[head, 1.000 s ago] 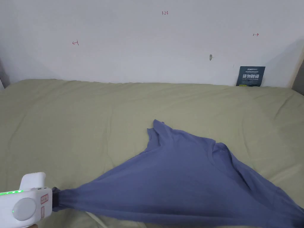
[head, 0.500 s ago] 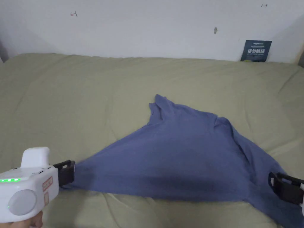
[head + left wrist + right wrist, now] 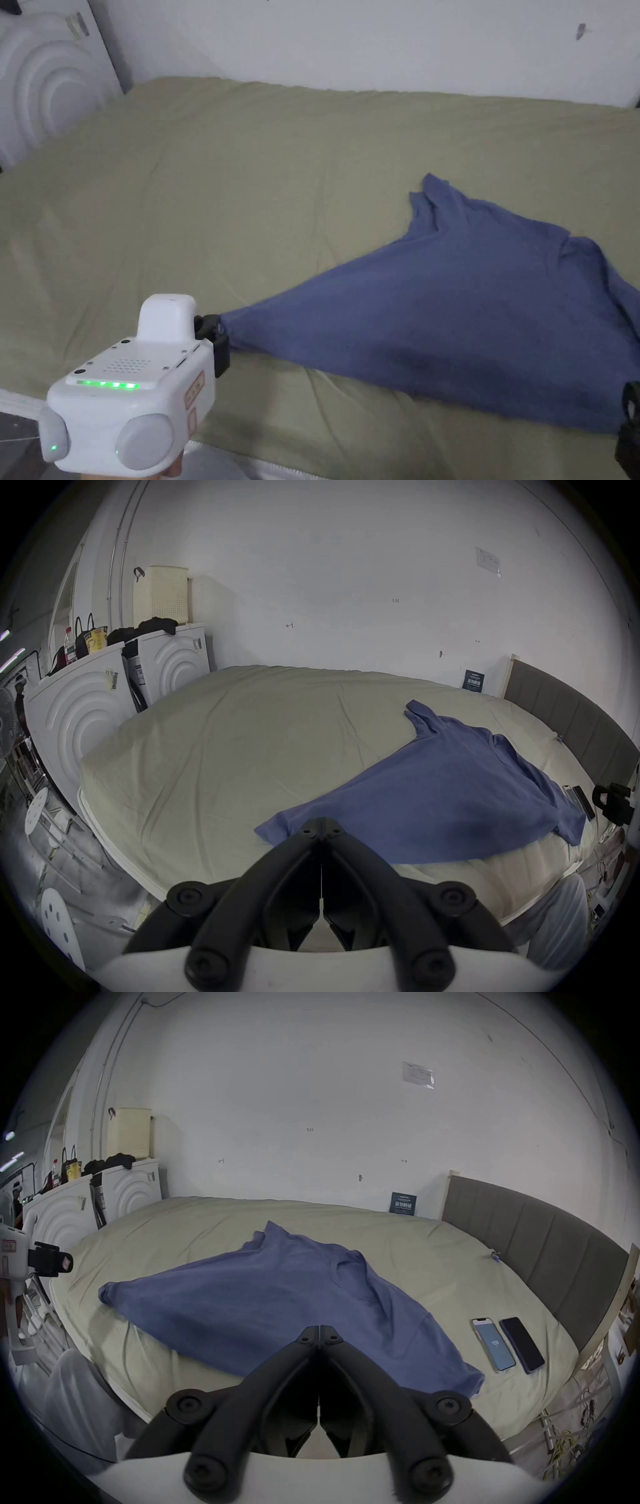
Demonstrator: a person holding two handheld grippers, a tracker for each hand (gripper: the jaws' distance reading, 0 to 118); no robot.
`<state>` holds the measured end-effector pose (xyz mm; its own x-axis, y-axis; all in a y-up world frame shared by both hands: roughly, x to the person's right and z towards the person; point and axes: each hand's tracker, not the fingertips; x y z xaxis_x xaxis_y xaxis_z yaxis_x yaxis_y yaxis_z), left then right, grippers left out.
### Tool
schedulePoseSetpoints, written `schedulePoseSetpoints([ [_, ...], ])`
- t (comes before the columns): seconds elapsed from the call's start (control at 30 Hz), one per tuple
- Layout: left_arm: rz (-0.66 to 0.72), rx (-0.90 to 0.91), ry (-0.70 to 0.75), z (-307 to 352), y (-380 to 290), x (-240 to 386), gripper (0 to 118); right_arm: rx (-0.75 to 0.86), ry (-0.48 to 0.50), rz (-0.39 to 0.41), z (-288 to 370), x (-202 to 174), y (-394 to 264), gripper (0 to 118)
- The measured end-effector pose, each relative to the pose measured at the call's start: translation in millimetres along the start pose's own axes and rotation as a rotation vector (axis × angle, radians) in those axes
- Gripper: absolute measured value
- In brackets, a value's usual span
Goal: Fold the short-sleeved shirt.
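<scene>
A blue short-sleeved shirt (image 3: 475,300) lies spread on the olive bed (image 3: 250,187), collar and sleeve toward the wall and hem toward me. My left gripper (image 3: 215,340) sits just off the shirt's near left corner. Its jaws are together with no cloth between them in the left gripper view (image 3: 321,828). The right gripper view shows the left gripper (image 3: 65,1262) apart from that corner. My right gripper (image 3: 628,419) is at the shirt's right hem corner. Its jaws (image 3: 320,1329) are shut and empty above the shirt (image 3: 277,1303).
Two phones (image 3: 493,1343) (image 3: 521,1343) lie on the bed right of the shirt. A grey headboard (image 3: 536,1234) borders the bed on the right. White cabinets (image 3: 44,81) stand past the bed's left end. A person's trouser leg (image 3: 79,1400) is at the near edge.
Half a second ago the hem was stretched taut between both grippers. Now the shirt lies slack on the bed and both corners are let go. The head camera has turned left.
</scene>
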<state>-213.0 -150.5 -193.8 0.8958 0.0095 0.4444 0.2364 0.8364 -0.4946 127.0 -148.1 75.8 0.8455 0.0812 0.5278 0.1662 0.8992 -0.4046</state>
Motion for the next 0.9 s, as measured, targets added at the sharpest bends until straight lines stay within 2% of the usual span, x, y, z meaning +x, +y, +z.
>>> schedulePoseSetpoints([
  [0.27,0.054,-0.068,0.030,-18.6,-11.1,-24.0,0,-0.033,0.053,-0.019,3.4,-18.3,-2.0,0],
  [0.5,0.098,-0.161,0.013,-73.0,-1.7,-48.0,0,-0.061,0.079,-0.017,-3.3,-26.8,1.2,0],
  [0.53,0.113,-0.183,-0.003,-82.6,-0.4,-52.8,10,-0.065,0.082,-0.013,-4.5,-27.5,1.6,0],
  [0.57,0.137,-0.195,-0.015,-92.4,0.7,-56.9,10,-0.066,0.080,-0.008,-8.2,-31.1,1.5,0],
  [0.6,0.129,-0.225,-0.010,-104.0,3.1,-60.3,16,-0.073,0.085,-0.004,-10.6,-31.0,2.3,0],
  [0.63,0.117,-0.270,-0.020,-115.1,5.3,-61.9,51,-0.083,0.089,-0.001,-13.1,-31.0,2.8,0],
  [0.67,0.105,-0.311,-0.020,-128.3,7.1,-64.5,97,-0.089,0.090,0.001,-15.7,-30.9,2.7,0],
  [0.7,0.107,-0.348,-0.015,-137.6,6.2,-65.6,118,-0.094,0.091,0.004,-20.7,-34.3,2.3,0],
  [0.73,0.088,-0.282,-0.019,-143.0,10.7,-64.9,115,-0.104,0.093,0.008,-23.6,-34.5,2.2,0],
  [0.8,0.048,-0.385,0.008,-160.4,14.5,-61.0,115,-0.117,0.090,0.017,-28.2,-34.8,0.7,0],
  [0.9,0.020,-0.428,0.010,-181.4,14.0,-54.4,112,-0.139,0.100,0.009,-35.1,-34.1,-1.2,0],
])
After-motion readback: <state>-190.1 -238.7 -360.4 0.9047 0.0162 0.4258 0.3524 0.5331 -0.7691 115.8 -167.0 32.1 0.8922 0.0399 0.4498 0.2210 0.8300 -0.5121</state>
